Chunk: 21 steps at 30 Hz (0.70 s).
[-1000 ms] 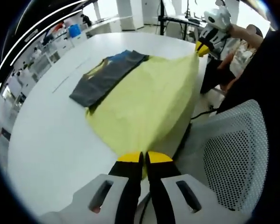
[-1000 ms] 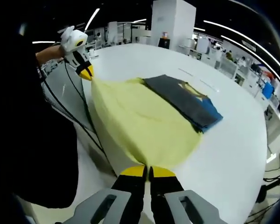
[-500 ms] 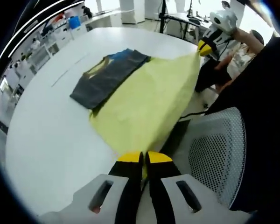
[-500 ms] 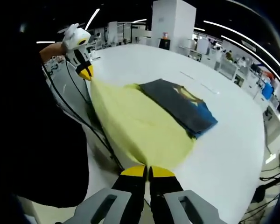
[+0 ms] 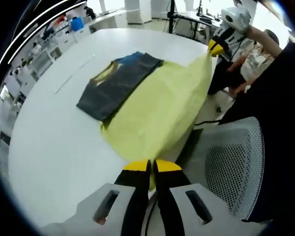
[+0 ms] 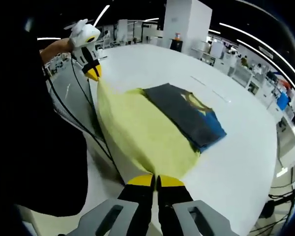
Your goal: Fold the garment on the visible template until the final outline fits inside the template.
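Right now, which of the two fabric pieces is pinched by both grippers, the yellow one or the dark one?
The yellow sheet: left gripper and right gripper each clamp a corner, lifting its edge. The dark folded garment lies flat, untouched.

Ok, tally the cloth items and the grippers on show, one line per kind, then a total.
Yellow cloth: 1
Dark folded garment: 1
Grippers: 2, left gripper and right gripper
Total: 4

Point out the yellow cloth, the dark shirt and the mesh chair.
Yellow cloth (image 5: 160, 115), left gripper view, its middle.
Dark shirt (image 6: 187, 115), right gripper view, its middle.
Mesh chair (image 5: 231, 157), left gripper view, its perforated back.
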Tool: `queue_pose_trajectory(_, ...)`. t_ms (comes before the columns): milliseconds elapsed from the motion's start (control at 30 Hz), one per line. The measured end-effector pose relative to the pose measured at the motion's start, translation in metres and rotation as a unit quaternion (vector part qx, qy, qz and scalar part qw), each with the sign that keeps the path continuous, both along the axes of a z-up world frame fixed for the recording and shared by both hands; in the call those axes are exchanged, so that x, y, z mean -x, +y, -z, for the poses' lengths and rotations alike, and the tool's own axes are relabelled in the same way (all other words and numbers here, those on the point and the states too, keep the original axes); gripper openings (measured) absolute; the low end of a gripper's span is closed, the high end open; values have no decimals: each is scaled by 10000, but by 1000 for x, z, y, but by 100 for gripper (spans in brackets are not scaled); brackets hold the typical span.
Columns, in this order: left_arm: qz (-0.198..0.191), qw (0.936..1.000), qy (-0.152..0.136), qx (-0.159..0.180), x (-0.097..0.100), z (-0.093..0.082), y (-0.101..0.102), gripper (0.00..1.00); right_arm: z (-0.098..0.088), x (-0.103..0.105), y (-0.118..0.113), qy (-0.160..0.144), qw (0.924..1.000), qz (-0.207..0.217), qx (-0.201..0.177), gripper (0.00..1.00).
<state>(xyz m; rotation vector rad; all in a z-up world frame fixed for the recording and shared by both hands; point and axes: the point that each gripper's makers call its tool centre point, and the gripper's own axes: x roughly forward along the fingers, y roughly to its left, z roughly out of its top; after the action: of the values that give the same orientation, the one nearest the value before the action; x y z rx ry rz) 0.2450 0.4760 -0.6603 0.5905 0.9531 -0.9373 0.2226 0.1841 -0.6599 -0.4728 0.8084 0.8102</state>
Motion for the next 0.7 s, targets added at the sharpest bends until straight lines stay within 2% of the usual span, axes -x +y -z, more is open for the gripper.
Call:
queue_pose_trajectory(433,60,10000,-30,17,-32,-6,-4,1,1,-38,-4,-106,9998,-4,188,0)
queue_pose_trajectory(700,3,9994,-343,67,-63,-19,-5,1,-9,-65,-6,-285,9991,-14,318,0)
